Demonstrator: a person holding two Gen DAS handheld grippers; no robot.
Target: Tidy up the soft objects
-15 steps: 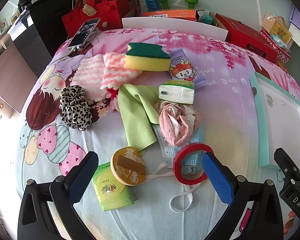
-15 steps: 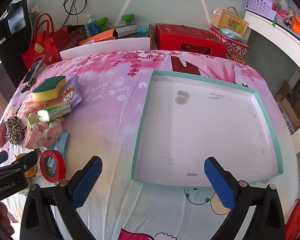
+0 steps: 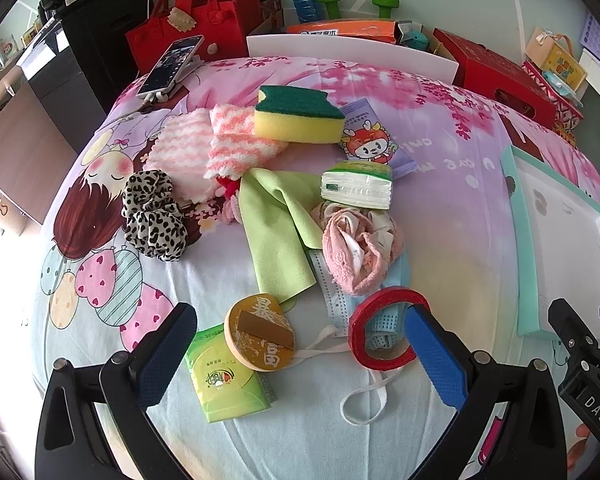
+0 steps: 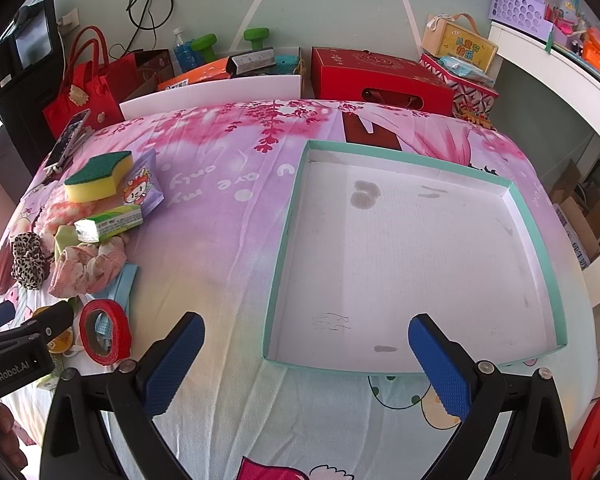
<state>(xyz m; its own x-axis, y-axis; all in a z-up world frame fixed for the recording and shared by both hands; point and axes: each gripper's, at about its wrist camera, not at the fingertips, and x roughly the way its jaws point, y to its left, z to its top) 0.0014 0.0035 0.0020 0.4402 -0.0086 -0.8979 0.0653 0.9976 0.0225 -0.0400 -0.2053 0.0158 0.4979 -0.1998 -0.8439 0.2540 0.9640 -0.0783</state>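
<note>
Over the cartoon-print bed sheet [image 3: 440,208], my left gripper [image 3: 300,352] gapes wide and empty beside the red tape roll [image 3: 384,330]; my right gripper [image 4: 306,360] gapes wide, empty, at the teal tray [image 4: 284,248] beyond that roll.

Tray [image 4: 288,236]: it was bare inside, with only low walls around it.
Sheet between tray and pile: this strip was bare.
Pile: the sponge [image 3: 296,118], tissues [image 3: 358,186], green cloth [image 3: 278,232] and pink rag [image 3: 360,248] lay packed close together.
Near left gripper [image 3: 300,348]: the tape [image 3: 382,330], mask [image 3: 332,300] and round pad [image 3: 260,332] sat between its open fingers.
</note>
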